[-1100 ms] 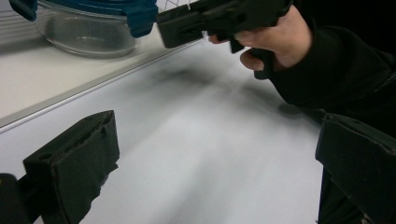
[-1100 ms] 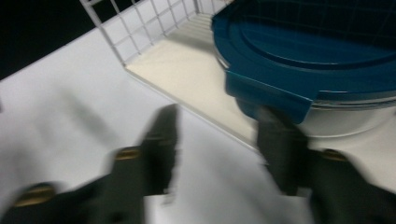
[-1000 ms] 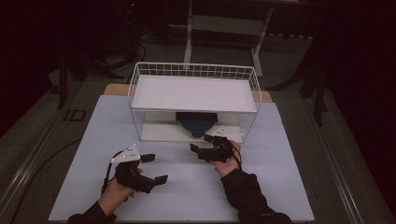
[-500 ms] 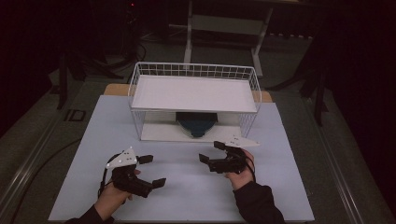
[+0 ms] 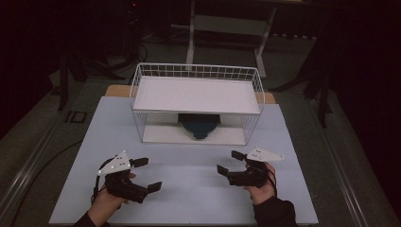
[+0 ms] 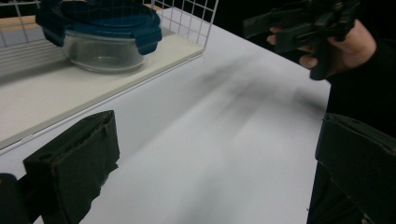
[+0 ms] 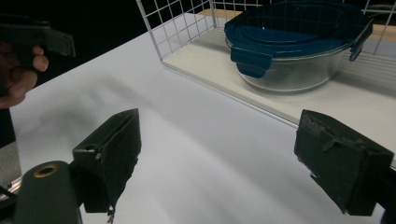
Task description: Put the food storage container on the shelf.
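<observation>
Two hand-held grippers are hovering over the white table in front of a white wire rack, on whose lower shelf a glass container with a blue clip-on lid is sitting, under the upper shelf and near the open front edge. The left gripper is hanging low at the person's near-left with its jaws spread wide apart and nothing between them; the right gripper is doing the same at the near-right, jaws likewise parted and empty, both well apart from the container. The bowl is looking thick-walled, rigid and fairly heavy for its size, its clear sides smooth and probably slippery, and breakable if dropped or knocked against the wire. The surest hold is probably across the lid's rim or at one of the blue latch tabs, where the plastic is offering an edge to bite on, rather than on the curved glass. The container is standing upright, lid facing up, roundish in outline, its longer line apparently running side to side along the shelf, with latch tabs jutting outward around the rim.
</observation>
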{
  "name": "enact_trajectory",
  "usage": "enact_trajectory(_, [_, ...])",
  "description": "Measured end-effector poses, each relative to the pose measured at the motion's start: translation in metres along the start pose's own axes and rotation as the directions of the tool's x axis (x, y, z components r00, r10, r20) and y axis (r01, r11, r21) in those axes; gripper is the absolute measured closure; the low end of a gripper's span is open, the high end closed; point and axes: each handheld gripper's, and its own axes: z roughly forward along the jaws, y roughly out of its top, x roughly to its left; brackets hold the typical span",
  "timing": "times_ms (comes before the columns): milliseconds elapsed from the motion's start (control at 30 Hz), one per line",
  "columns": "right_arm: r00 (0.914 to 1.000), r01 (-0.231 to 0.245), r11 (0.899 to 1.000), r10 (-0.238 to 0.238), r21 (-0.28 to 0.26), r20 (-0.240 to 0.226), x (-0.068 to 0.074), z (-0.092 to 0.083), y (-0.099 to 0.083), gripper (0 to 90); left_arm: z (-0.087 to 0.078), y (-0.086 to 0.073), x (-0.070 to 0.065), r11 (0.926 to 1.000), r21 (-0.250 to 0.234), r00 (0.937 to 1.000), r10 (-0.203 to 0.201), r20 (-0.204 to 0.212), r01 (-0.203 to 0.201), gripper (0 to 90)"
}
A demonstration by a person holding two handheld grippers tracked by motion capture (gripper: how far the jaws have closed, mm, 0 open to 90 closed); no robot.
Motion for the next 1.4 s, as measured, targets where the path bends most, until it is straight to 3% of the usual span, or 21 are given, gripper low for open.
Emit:
enact_trajectory(67, [0.9996, 0.028, 1.0, -0.028, 0.011, 0.003, 0.0, -0.007, -0.002, 14.5, -0.003, -0.002, 0.001, 1.0, 0.004, 1.0, -0.004, -0.006, 0.004, 0.0])
enact_trajectory(400, [0.9993, 0.037, 0.999, -0.037, 0.002, -0.004, -0.011, -0.036, -0.017, 14.5, -0.02, -0.008, 0.007, 0.9997, -0.016, 0.9983, -0.017, -0.056, 0.016, 0.0])
enact_trajectory(833, [0.9957, 0.05, 0.999, -0.048, -0.017, 0.08, -0.027, -0.075, -0.04, 14.5, -0.035, -0.021, 0.016, 0.9995, 0.006, 0.9945, -0.03, -0.101, 0.031, 0.0])
enact_trajectory(1100, [0.9851, -0.002, 1.0, 0.005, -0.021, 0.172, -0.039, -0.096, -0.06, 14.6, -0.047, -0.029, 0.023, 0.9988, 0.0, 0.9877, -0.048, -0.149, 0.049, 0.0])
enact_trajectory(1400, [0.9808, -0.052, 0.998, 0.056, -0.025, 0.187, -0.046, -0.1, -0.072, 14.7, -0.047, -0.041, 0.032, 0.9973, 0.013, 0.9811, -0.069, -0.181, 0.072, 0.0])
